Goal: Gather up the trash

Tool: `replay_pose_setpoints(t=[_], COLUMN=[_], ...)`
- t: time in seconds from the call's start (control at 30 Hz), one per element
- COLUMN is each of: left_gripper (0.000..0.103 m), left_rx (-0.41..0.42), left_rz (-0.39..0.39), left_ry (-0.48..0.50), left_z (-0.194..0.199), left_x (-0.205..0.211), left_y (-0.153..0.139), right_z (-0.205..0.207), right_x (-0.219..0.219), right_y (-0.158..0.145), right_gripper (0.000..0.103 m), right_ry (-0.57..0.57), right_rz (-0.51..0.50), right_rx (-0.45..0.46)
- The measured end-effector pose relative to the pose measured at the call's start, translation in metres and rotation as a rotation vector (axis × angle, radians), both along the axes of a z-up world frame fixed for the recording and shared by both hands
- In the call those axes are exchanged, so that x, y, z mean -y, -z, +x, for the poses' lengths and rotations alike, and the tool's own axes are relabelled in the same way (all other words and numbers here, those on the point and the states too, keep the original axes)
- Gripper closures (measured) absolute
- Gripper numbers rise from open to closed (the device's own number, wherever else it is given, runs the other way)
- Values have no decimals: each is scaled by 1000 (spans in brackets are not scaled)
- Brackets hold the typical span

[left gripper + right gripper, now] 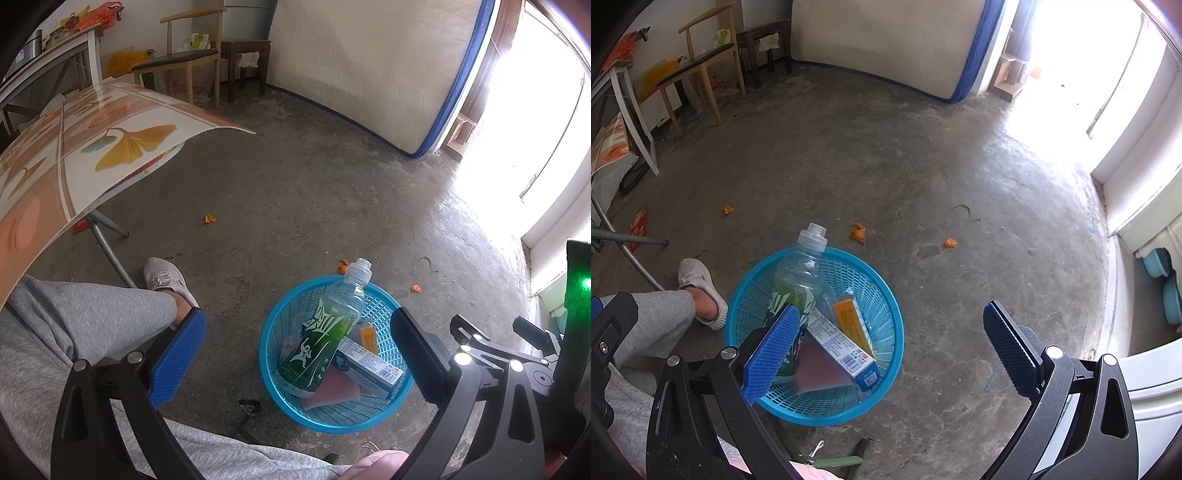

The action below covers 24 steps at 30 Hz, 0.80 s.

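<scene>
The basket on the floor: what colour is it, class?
The basket is bright blue plastic lattice, clearest in the right wrist view.

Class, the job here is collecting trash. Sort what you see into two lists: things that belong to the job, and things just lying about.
Belongs to the job:
blue basket
green bottle
blue-and-white box
orange box
orange peel scraps on the floor

Just lying about:
mattress against the wall
wooden chair
patterned table
dark stool
</scene>
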State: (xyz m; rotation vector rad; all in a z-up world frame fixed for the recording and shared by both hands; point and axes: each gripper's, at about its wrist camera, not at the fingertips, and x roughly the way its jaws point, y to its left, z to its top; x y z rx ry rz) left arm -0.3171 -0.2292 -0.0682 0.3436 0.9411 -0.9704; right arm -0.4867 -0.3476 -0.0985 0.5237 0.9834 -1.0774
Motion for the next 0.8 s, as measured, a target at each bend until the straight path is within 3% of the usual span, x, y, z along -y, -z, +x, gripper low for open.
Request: replay_pose_setpoints(t=[0.8], left_gripper=[5], left_rx=[4], left_rz=[7], left_ry=[5], left_z=[-2], left_x=[-1], left_y=[1], right_z=[1], right_x=[3], right_y=[3], right_gripper=[8], right_ry=[7], right_rz=[15], right_rx=[-3])
